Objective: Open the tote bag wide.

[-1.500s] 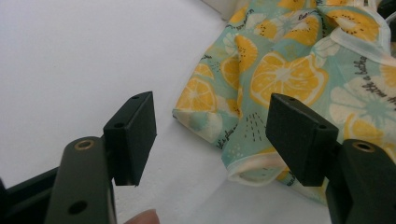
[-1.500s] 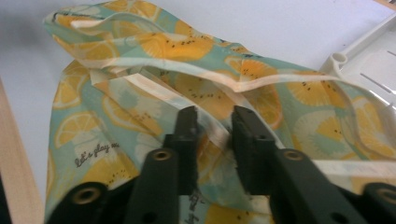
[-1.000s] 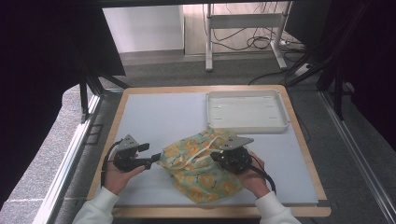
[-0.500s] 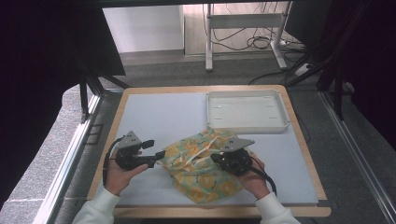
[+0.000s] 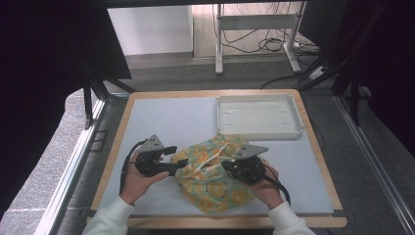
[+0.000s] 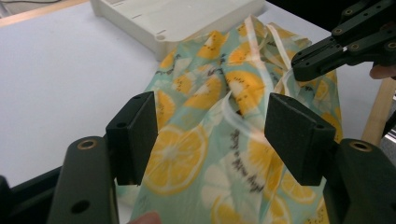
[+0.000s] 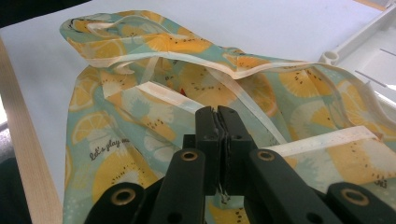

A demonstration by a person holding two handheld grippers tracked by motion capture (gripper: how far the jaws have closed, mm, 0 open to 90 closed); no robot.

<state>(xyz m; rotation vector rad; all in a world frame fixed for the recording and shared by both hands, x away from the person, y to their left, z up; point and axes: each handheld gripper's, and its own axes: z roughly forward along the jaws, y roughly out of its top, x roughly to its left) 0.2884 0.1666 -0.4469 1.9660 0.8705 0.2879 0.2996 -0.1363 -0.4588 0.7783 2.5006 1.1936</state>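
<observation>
A teal cloth (image 5: 210, 185) printed with orange slices lies crumpled on the pale mat, near the front. My left gripper (image 5: 175, 159) is at its left edge. In the left gripper view this left gripper (image 6: 217, 130) stands open, both pads apart from the cloth (image 6: 187, 154) that runs beneath and between them. My right gripper (image 5: 226, 165) rests on the cloth's right half. Its jaws are pressed together in the right gripper view (image 7: 217, 114), and a pale band of the cloth (image 7: 126, 126) runs into the tips. The left gripper view shows the right gripper (image 6: 299, 65) farther off.
A white tray (image 5: 257, 131) sits at the back right, just behind the cloth, with its corner (image 6: 159, 35) near the fabric. Bare mat (image 5: 166, 122) spreads to the left and back. A wooden border (image 5: 122, 147) rims the table.
My left gripper has moved right toward the cloth and risen a little, so its jaws now straddle the cloth's edge. The right gripper and the cloth under it have kept still.
</observation>
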